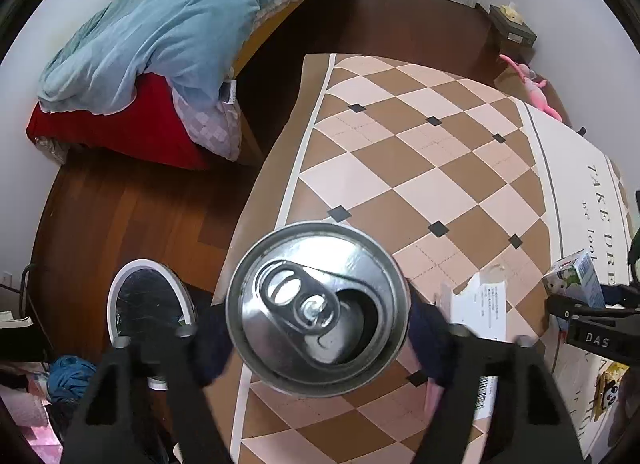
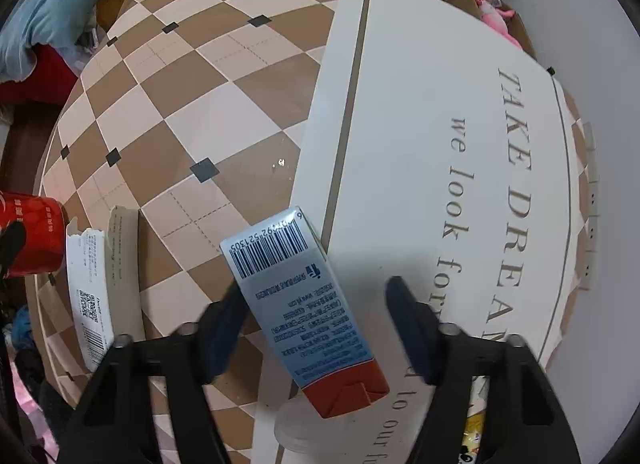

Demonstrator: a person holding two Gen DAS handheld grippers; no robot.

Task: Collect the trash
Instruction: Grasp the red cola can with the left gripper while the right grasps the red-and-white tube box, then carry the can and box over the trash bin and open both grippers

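Note:
A drink can (image 1: 318, 308), silver top with the tab pushed in, stands on the checked tablecloth (image 1: 400, 144) near the table's left edge. My left gripper (image 1: 316, 318) reaches down around it, and both dark pads sit against its sides. From the right wrist view the can (image 2: 34, 232) shows red at the far left. A small blue-grey carton (image 2: 296, 296) with a red end lies between the fingers of my right gripper (image 2: 316, 288). Its left pad is at the carton's side, while the right finger (image 2: 408, 328) stands clear of it. The carton (image 1: 576, 276) also shows in the left wrist view.
A torn white paper package (image 2: 100, 284) lies between can and carton. A white-rimmed bin (image 1: 150, 304) with a dark liner stands on the wooden floor left of the table. A yellow wrapper (image 1: 608, 392) lies at the right. A bed with a blue duvet (image 1: 168, 24) is behind.

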